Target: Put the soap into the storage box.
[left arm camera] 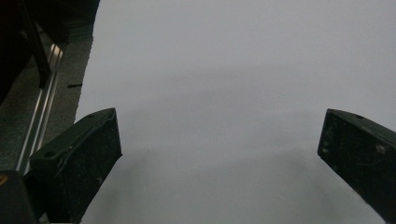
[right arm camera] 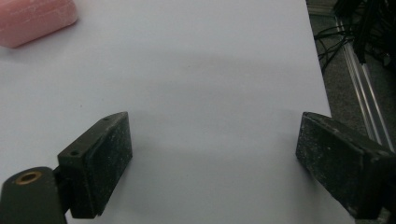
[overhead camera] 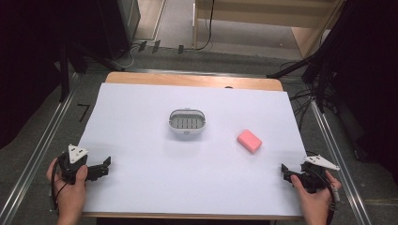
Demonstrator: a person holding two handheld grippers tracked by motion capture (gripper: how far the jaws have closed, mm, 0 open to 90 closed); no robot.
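Nearest, at the table's near corners: left gripper (overhead camera: 105,166) and right gripper (overhead camera: 285,171), each held in a hand, left hand (overhead camera: 70,187) at near left, right hand (overhead camera: 314,194) at near right; both resting low over the white sheet (overhead camera: 141,117), well apart from everything else; jaws of both spread wide, nothing between them, plain white showing through the gap in the left gripper view and the right gripper view alike.

Judged from that: nothing yet started; no grasp made, no thing lifted; all of the work left to do, presumably picking up the soap and setting it in the dish, though only a guess from what lies on the table.

Farther in, right of centre: pink bar of soap (overhead camera: 249,140), lying flat on the sheet, turned slightly askew to the table's edges; nearest thing to the right gripper, yet clearly apart from it; seen also at the far left corner of the right gripper view (right arm camera: 35,18). Rectangular block with rounded corners and edges, pale matte pink, surface a little chalky, no wrapper seen; likely firm, perhaps slippery under hard pads.

Farther still, about mid-table: soap dish (overhead camera: 187,122), grey-white, oval with flattened sides, raised rim, slotted drain insert inside; upright, nothing in it; apart from the soap, to its left and slightly beyond.

Beyond: bare wooden table edge (overhead camera: 187,80) at the far side.
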